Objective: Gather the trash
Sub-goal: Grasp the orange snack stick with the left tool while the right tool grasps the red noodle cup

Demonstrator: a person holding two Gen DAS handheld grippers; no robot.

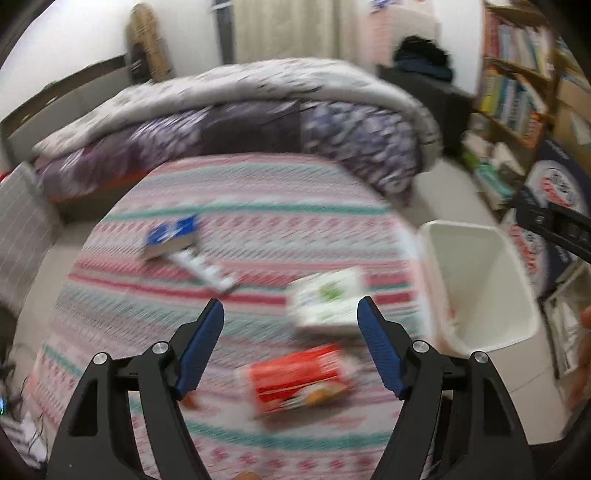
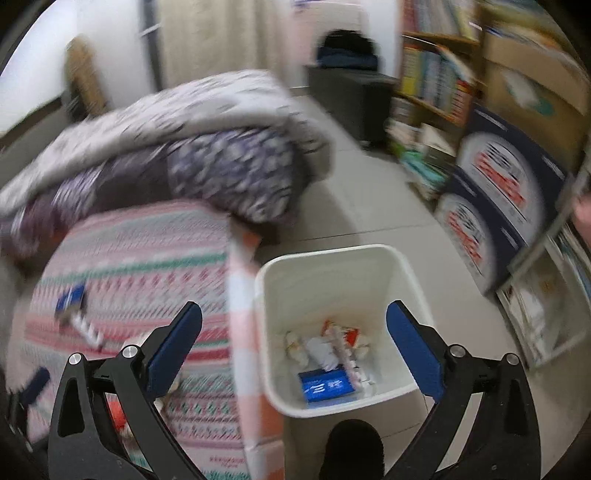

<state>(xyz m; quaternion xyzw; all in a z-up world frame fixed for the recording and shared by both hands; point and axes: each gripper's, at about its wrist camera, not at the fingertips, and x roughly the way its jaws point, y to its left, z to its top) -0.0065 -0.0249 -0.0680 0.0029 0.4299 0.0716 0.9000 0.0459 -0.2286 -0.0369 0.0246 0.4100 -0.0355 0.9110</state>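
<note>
A bedroom in a home is shown. A bed [image 1: 236,206] is covered with a pink-and-teal patterned sheet, and a purple-and-grey quilt [image 1: 258,110] is heaped at its far end. Pale curtains [image 1: 288,29] are hung behind it. Along one side a wooden bookshelf [image 1: 517,85] is packed with books — printed cardboard boxes [image 2: 495,184] are stacked beside it on a tiled floor [image 2: 354,199]. A white waste bin [image 2: 369,266] is set just beside the bed.

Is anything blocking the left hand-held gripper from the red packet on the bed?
Nothing visible is. The left hand-held gripper is open above the bedspread, with the red packet lying uncovered just below and between its fingers. The white-and-green box sits beside it, not over it.
</note>
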